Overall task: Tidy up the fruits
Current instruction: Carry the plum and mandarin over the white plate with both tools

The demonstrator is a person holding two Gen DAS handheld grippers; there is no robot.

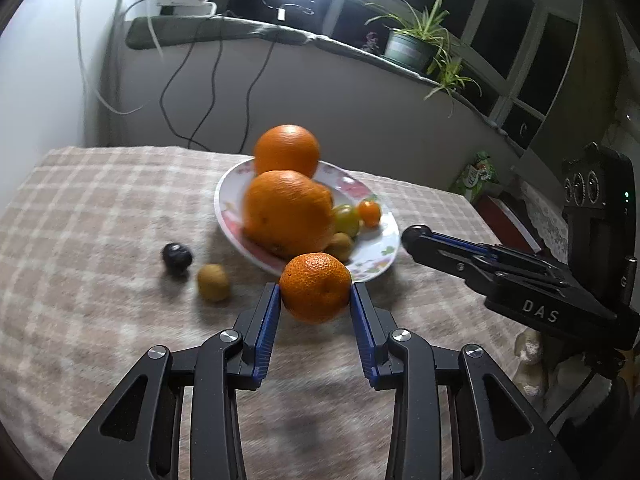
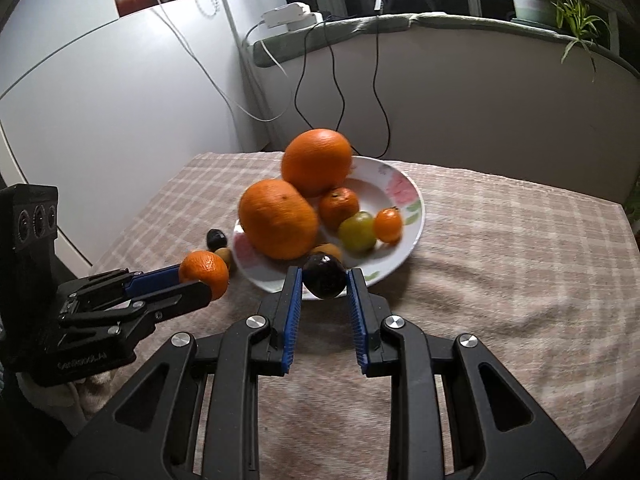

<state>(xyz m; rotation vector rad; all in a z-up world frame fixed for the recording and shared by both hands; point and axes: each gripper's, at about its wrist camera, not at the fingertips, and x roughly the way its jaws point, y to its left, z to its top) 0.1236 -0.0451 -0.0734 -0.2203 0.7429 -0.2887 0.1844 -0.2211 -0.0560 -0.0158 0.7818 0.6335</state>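
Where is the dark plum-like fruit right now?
Right wrist view: the dark fruit is clamped in the right gripper, over the near rim of the floral plate, just before the large oranges.

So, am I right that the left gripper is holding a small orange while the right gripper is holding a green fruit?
Not quite: the right gripper holds a dark fruit, as the right wrist view shows. The left gripper does hold a small orange.

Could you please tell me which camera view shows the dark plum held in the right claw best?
The right wrist view: the dark plum sits centred between the right claw's blue pads. The left wrist view shows that claw side-on, plum hidden.
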